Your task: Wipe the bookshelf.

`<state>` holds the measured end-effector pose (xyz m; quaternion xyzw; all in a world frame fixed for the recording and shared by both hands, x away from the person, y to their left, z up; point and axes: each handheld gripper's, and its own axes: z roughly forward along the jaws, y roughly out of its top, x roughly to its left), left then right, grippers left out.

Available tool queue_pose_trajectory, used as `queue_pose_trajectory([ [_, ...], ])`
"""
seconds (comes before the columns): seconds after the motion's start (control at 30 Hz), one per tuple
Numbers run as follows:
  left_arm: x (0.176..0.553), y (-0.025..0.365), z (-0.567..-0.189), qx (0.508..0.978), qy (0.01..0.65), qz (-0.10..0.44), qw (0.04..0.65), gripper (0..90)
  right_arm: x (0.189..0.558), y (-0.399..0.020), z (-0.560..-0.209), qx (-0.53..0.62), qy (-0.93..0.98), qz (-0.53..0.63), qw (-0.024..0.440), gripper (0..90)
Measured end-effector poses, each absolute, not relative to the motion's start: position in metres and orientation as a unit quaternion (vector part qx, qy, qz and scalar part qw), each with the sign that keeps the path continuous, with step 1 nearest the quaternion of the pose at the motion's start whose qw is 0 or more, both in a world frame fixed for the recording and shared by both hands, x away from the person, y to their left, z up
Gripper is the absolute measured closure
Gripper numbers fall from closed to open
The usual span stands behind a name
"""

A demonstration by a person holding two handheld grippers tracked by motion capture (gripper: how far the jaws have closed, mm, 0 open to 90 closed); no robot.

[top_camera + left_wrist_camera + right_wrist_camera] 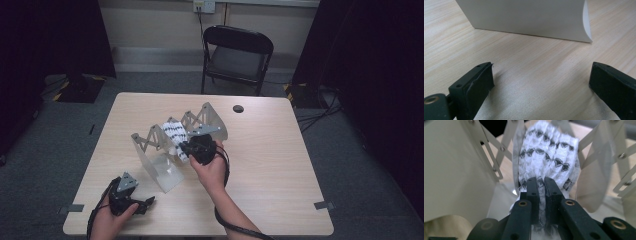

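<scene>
Right gripper (189, 148) pinching a white knitted cloth with black diamond marks (175, 134) inside a pale grey folding metal rack (150, 140).

The cloth's long axis runs from the gripper up and away through the rack, between two of its flat plates; it looks soft, fuzzy and bunched. The rack's plates are thin, smooth and round-cornered, joined by riveted scissor struts, standing mid-way across the light wood-grain worktop (280, 150). Right fingers (532, 192) are nearly together, clamped on the cloth. Nearer the person than the rack, the left gripper (150, 202) rests with fingers (479, 80) wide, holding nothing.

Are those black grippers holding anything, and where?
The right gripper pinches the white-and-black cloth at its near end, inside the rack. The left gripper holds nothing.
</scene>
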<state>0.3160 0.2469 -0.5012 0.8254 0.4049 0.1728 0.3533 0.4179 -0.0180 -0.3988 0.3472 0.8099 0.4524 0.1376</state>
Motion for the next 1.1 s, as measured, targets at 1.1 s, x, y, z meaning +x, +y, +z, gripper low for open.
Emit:
queue_pose_trajectory([
  [1.1, 0.316, 0.247, -0.501, 0.826, 0.405, 0.174, 0.353, 5.0, 0.411, -0.035, -0.456, 0.353, 0.845, 0.387, 0.106, 84.4],
])
